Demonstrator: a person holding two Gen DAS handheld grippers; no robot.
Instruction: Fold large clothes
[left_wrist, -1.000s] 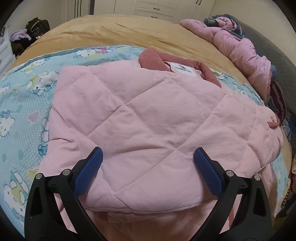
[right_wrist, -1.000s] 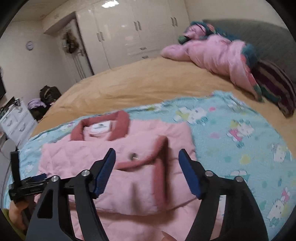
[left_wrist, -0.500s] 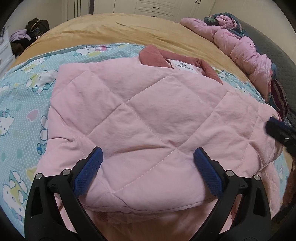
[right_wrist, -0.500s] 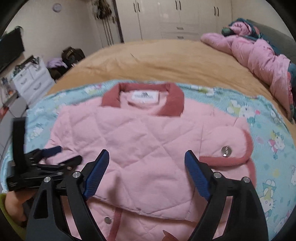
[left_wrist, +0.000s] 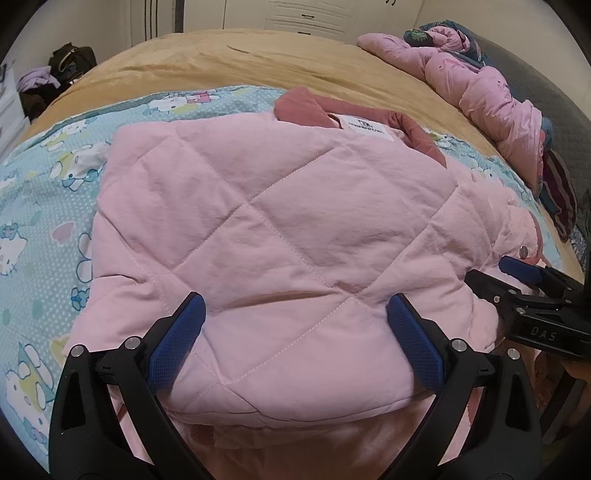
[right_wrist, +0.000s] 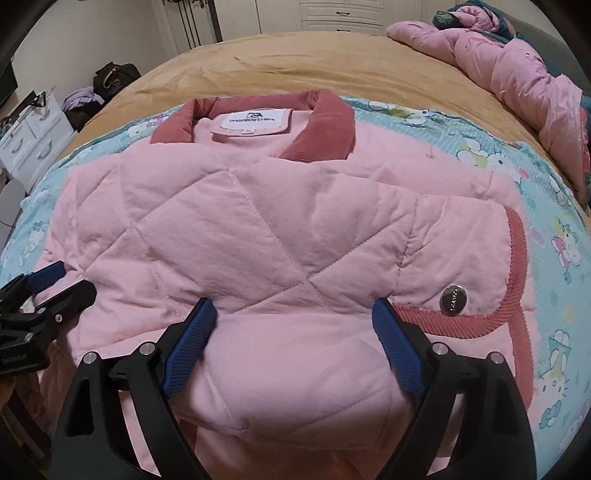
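A pink quilted jacket (left_wrist: 273, 229) with a dark pink corduroy collar (right_wrist: 317, 125) and white neck label lies partly folded on a cartoon-print blue sheet (left_wrist: 40, 206); it also shows in the right wrist view (right_wrist: 258, 236). A sleeve with a metal snap (right_wrist: 453, 299) is folded across its right side. My left gripper (left_wrist: 295, 332) is open, its blue pads low over the jacket's near hem. My right gripper (right_wrist: 295, 339) is open over the same near edge, further right. Each gripper shows in the other's view, the right one (left_wrist: 532, 291) and the left one (right_wrist: 40, 295).
The sheet lies on a tan bedspread (left_wrist: 280, 62). A crumpled pink quilt (right_wrist: 517, 70) and dark cushions lie at the bed's right side. White wardrobes stand at the back, a white drawer unit (right_wrist: 29, 144) and bags (right_wrist: 110, 77) at the left.
My right gripper has swung left and come down close over the jacket's near edge, entering the left wrist view at the right. My left gripper has barely moved. The jacket lies as before.
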